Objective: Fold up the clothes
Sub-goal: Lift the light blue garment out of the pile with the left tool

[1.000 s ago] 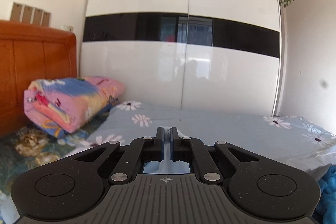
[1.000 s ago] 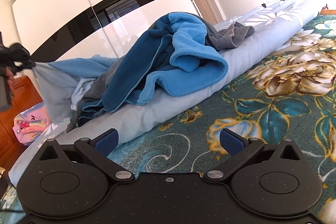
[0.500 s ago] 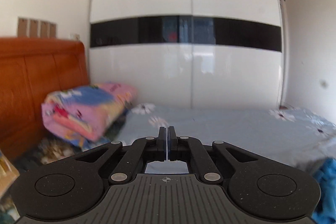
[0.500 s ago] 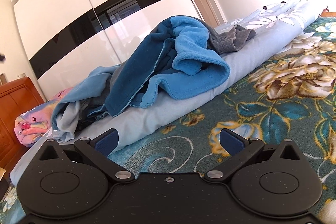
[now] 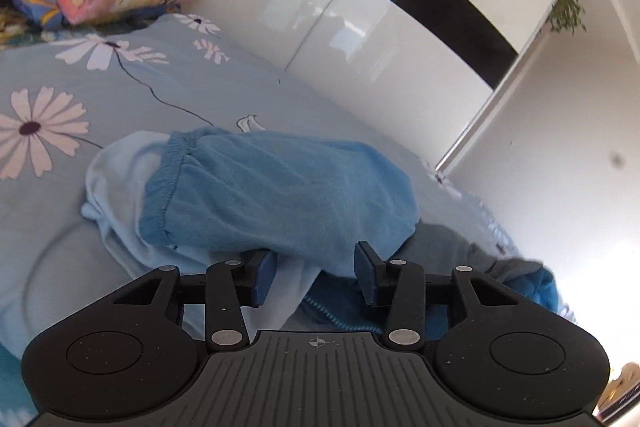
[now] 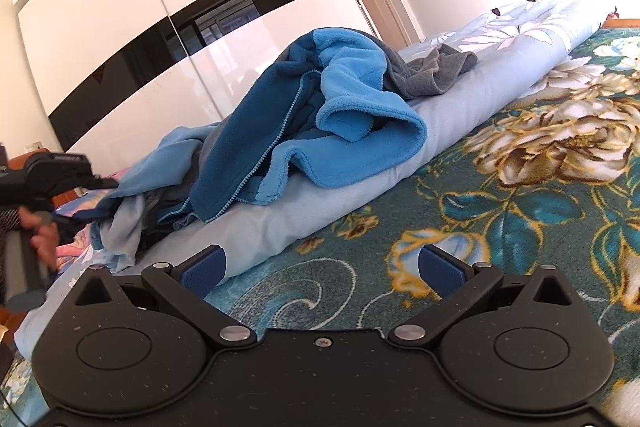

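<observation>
- The left gripper [image 5: 316, 277] sits low over the heap of clothes, jaws opening. A fold of the light blue fleece garment with the stitched hem [image 5: 276, 199] lies right at the tips, but the pads aren't pressing on it as far as the left wrist view shows.
- The right gripper [image 6: 322, 267] hangs over the teal floral bedspread [image 6: 520, 211], jaws wide apart with nothing in them, well apart from the heap.
- The clothes are all tangled together on the rolled pale blue daisy-print quilt [image 5: 80, 79]: the darker blue zip fleece jacket [image 6: 256, 147], a grey piece [image 6: 432, 71] and something whitish underneath.
- Probably the step is picking one garment out of the mess. Best bet: the person grabs a real edge like that hem, not a bunched middle.
- Likely snag: the jaws catch two layers, or the zip jacket drags along. Lifting slowly would show what comes up.
- The right gripper should come over to take a second corner so it can be spread flat.
</observation>
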Demonstrator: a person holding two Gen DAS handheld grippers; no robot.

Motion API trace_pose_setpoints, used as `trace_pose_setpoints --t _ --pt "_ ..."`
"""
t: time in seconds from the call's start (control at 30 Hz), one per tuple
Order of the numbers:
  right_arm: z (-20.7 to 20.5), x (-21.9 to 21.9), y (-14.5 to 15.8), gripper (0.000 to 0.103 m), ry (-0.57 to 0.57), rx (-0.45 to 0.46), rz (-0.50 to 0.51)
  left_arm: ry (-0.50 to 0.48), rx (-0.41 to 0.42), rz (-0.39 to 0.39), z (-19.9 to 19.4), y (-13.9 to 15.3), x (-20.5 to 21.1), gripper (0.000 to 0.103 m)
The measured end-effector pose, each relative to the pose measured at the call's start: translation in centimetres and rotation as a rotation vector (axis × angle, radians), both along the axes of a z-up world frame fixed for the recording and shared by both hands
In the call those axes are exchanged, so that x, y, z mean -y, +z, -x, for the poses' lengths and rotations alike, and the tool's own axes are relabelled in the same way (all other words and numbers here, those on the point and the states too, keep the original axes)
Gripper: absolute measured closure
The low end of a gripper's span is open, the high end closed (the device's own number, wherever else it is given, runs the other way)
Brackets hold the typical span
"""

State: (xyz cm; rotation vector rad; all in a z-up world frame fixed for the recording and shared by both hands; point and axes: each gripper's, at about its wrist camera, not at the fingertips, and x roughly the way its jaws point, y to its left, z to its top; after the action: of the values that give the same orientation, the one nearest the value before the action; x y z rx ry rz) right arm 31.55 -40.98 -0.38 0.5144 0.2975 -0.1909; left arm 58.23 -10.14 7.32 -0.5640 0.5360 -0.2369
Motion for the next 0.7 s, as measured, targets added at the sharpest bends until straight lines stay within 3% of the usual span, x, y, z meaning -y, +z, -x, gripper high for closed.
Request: trace_pose_setpoints --t 0.07,0.13,0.2,0.3,0.47,0.7 --pt "0.0 0.0 0.0 0.001 0.000 -0.001 0.001 0.054 0.009 0.059 -1.0 -0.7 -0.1 0.054" --pt "-0.1 0.1 -0.2 0.001 0.000 -0.008 -0.003 0.098 0.013 0.115 -2.0 -1.2 -0.2 0.058" --pt "-0.2 0.3 -0.3 0.001 -0.002 -0.014 -0.008 0.142 0.018 0.137 -2.4 -1.3 0.1 0.093" --pt "-0.2 0.4 -0.5 0.001 -0.007 -0.019 -0.012 0.167 0.053 0.060 -2.3 0.5 0.4 0.099" --pt "-0.2 0.2 -0.2 0.001 -0.008 -0.010 -0.004 0.165 0.207 0.020 -0.6 9.8 -0.5 0.102" --pt "1.6 -1.3 3.2 0.001 -0.013 0.074 0.071 0.050 0.436 -0.099 9.2 27.3 -1.2 0.102"
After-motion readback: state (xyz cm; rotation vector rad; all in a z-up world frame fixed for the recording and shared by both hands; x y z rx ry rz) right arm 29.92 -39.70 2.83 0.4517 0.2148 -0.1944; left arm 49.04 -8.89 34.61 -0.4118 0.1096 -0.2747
